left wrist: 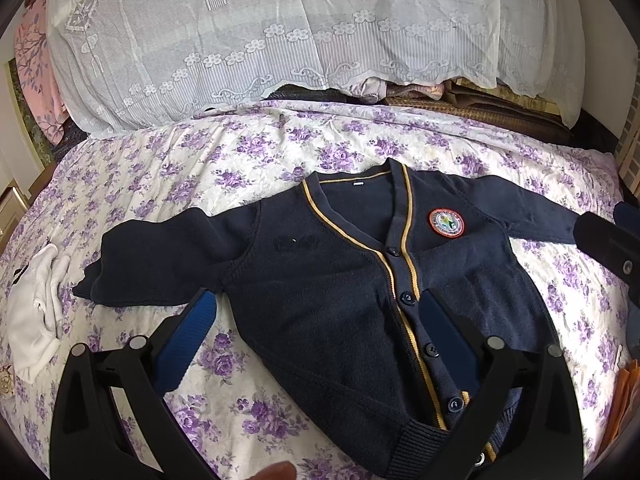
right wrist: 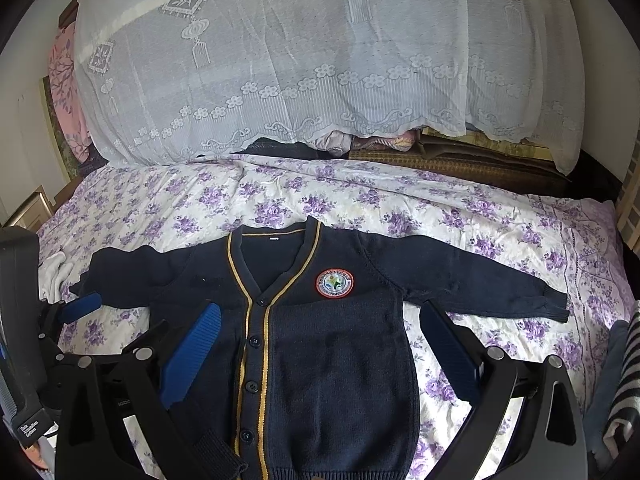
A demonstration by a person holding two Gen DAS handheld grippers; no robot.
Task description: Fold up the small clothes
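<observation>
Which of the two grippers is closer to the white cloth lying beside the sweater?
Left. The left gripper hangs open over the cardigan's half on the side where the white cloth lies. The right gripper hangs open over the cardigan's other half, farther from the cloth.

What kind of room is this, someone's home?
Most likely a bedroom in a home: a navy cardigan lies spread on a bed with a purple floral sheet, and a lace cloth covers piled bedding behind it.
</observation>
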